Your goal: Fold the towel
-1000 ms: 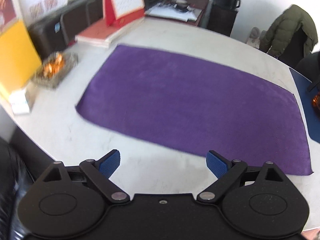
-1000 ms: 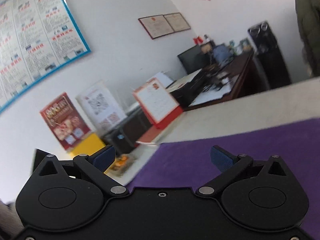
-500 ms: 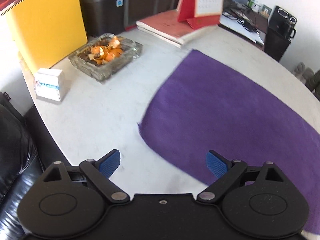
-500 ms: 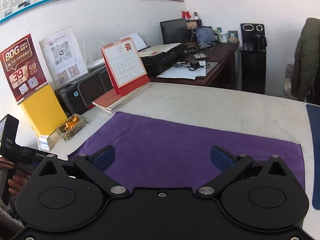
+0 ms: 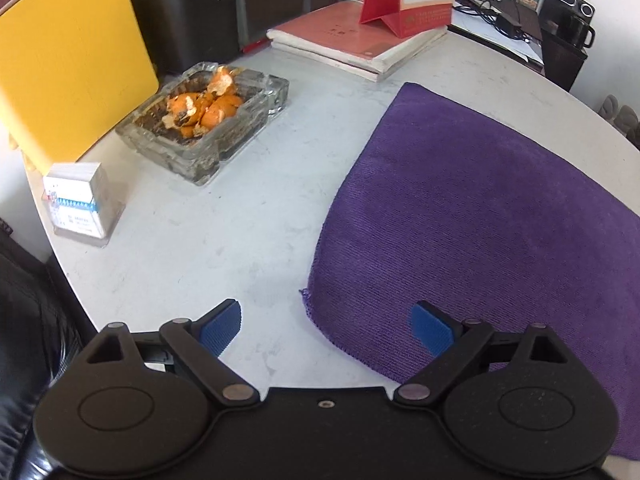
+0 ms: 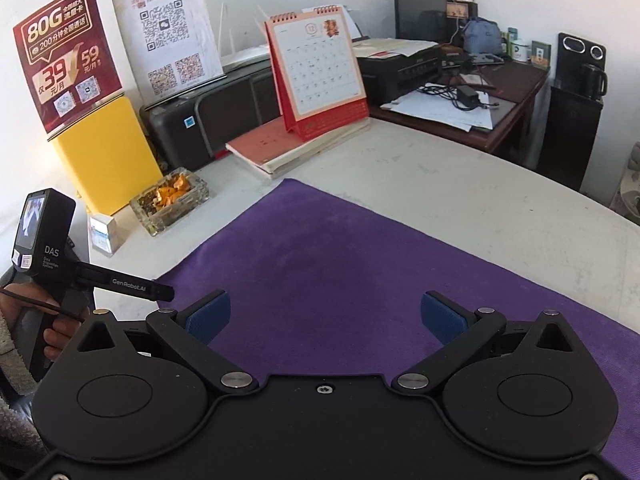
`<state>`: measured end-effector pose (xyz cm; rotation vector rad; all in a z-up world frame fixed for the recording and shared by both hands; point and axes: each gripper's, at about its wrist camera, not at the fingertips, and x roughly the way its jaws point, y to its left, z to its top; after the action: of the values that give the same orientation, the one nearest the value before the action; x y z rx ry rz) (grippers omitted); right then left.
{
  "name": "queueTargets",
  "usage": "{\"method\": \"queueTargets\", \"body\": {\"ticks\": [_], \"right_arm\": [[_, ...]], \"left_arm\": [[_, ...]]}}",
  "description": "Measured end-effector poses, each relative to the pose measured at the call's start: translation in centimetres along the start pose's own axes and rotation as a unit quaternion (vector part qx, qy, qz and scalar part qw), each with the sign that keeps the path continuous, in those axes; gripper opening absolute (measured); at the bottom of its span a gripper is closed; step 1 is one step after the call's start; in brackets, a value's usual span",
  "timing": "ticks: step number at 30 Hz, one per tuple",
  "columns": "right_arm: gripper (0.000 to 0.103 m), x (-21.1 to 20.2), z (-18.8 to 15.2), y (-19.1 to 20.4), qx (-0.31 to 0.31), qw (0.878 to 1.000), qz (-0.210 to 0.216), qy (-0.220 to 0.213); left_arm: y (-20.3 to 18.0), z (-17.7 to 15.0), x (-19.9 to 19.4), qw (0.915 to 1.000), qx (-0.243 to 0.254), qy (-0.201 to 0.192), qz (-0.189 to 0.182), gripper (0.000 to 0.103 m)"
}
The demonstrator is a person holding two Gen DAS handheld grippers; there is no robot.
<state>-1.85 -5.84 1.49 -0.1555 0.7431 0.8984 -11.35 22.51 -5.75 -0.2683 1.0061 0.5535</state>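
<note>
You are holding the left gripper (image 5: 326, 322) wide open, just over the near left corner of the purple towel (image 5: 480, 216), which is lying flat on the white table (image 5: 224, 232). Your right gripper (image 6: 326, 316) is also gaping wide, hovering above the towel's middle. A glass ashtray (image 5: 204, 124) is sitting to the left, apart from the towel.

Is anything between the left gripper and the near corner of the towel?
Nothing visible. The left gripper is open, and only bare table lies before the purple towel corner. The glass ashtray sits off left.
</note>
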Motion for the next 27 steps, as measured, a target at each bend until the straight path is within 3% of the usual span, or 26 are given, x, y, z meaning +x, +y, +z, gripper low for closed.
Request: {"method": "queueTargets", "body": {"ticks": [7,11,20,24,27], "right_arm": [[0.103,0.1,-0.1,0.8,0.004,1.000,0.001,0.009],[0.103,0.2,-0.3,0.8,0.010,1.000,0.003,0.015],[0.103,1.1,-0.5,2.3,-0.004,1.000,0.018,0.024],[0.103,1.9,-0.1,2.9,-0.020,0.999,0.016,0.030],[0.103,2.7,0.4,3.4,-0.040,0.998,0.014,0.037]], "left_arm": [[-0.2,0.1,0.2,0.9999,0.000,-0.012,0.000,0.084],[0.3,0.0,0.2,0.9999,-0.006,-0.011,0.001,0.065],[2.2,-0.5,0.8,0.9988,-0.028,0.001,-0.040,0.022],[2.5,-0.4,1.4,0.9984,-0.025,0.001,-0.051,0.013],[2.9,-0.2,2.3,0.9977,-0.030,0.007,-0.060,0.013]]}}
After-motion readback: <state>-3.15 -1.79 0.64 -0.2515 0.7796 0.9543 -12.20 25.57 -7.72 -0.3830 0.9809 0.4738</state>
